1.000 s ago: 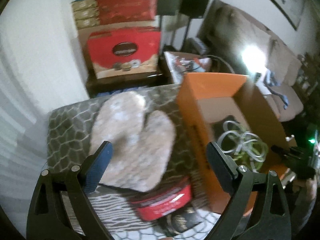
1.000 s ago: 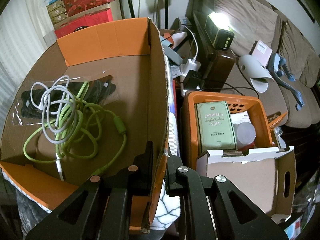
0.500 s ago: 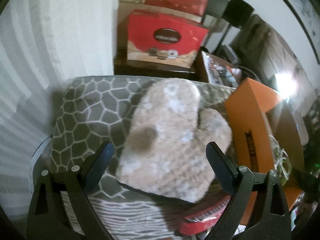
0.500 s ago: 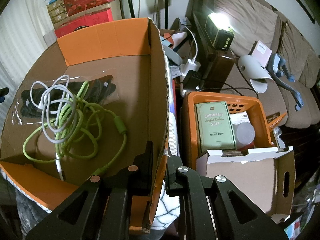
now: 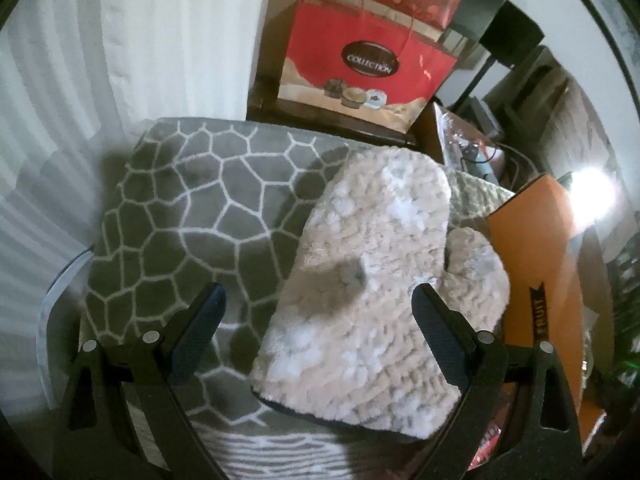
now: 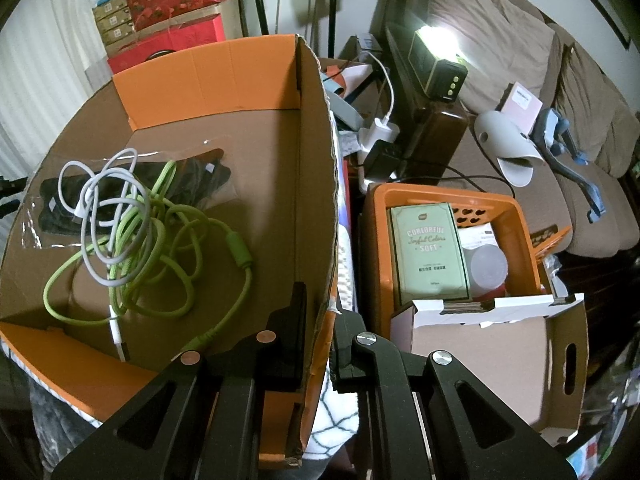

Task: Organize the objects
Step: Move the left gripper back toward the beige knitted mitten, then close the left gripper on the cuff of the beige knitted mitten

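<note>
From the left wrist camera we saw the left tongs spread wide and empty above one fuzzy beige mitten, which lay on a grey mat with a white cell pattern. Behind it stood a red gift bag marked "COLLECTION". At the right edge an orange carton carried the word "FRUIT".

From the right wrist camera we saw the right tongs clenched on that carton's side wall, one finger inside and one outside. The carton held three things we could count: one white cable, one green cable tangled with it, and one clear bag of dark items beneath them. To the right, an orange crate held a green box reading "COLORFUL Joyful Colors SOFT" and a translucent tub. Nearer the camera a white-edged cardboard tray showed nothing inside. A lit lamp stood farther back, beside a brown sofa.
</note>
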### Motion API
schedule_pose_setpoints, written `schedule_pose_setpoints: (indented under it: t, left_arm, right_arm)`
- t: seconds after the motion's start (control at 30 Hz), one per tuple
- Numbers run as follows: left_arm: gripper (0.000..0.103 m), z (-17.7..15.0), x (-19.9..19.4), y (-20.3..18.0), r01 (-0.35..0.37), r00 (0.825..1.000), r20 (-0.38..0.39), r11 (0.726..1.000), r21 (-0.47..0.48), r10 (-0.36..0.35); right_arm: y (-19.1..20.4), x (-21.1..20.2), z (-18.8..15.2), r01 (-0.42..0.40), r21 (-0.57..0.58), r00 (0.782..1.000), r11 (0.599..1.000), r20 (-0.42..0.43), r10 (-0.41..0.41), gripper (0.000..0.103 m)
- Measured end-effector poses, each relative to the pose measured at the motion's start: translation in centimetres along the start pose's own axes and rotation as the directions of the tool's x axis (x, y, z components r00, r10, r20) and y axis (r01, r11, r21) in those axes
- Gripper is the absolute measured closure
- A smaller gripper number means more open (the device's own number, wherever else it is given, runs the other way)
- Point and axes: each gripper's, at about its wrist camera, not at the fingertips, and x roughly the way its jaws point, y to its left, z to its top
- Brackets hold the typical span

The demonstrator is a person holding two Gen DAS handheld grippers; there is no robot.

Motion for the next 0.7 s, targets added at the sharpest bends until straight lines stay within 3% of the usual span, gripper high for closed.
schedule_pose_setpoints:
  t: [0.17,0.3,0.37,0.47,0.53,0.63,0.7]
  left_arm:
    - [0.014,-0.1,1.6,-0.4,0.0,1.0,-0.024,1.0,0.012,0.0]
    - [0.036,-0.4,2.8,-0.6,0.012,0.999,-0.052,1.0,0.021,-0.011]
    - [0.038,-0.5,2.8,-0.9,0.001,0.999,-0.04,0.999,0.036,0.001]
    - [0.052,-0.5,2.8,-1.4,-0.008,0.999,-0.034,0.998,0.058,0.01]
    - [0.067,-0.5,2.7,-1.6,-0.015,0.999,-0.032,0.998,0.062,0.017]
    - [0.081,-0.3,2.2,-1.5,-0.005,1.0,-0.029,0.999,0.046,0.007]
    - [0.086,-0.3,1.8,-1.5,0.0,1.0,-0.022,0.999,0.041,0.001]
  right_arm:
    - [0.0,0.0,0.0,-0.001,0.0,1.0,1.0,0.0,0.001,0.095]
    - [0.0,0.0,0.0,-0.001,0.0,1.0,1.0,0.0,0.001,0.095]
    - [0.0,0.0,0.0,0.0,0.0,1.0,1.0,0.0,0.0,0.095]
    - [0.0,0.0,0.0,0.0,0.001,1.0,1.0,0.0,0.0,0.095]
    - [0.0,0.0,0.0,0.0,0.001,1.0,1.0,0.0,0.0,0.095]
    - [0.0,0.0,0.0,-0.001,0.001,1.0,1.0,0.0,0.001,0.095]
    - [0.0,0.0,0.0,-0.001,0.0,1.0,1.0,0.0,0.001,0.095]
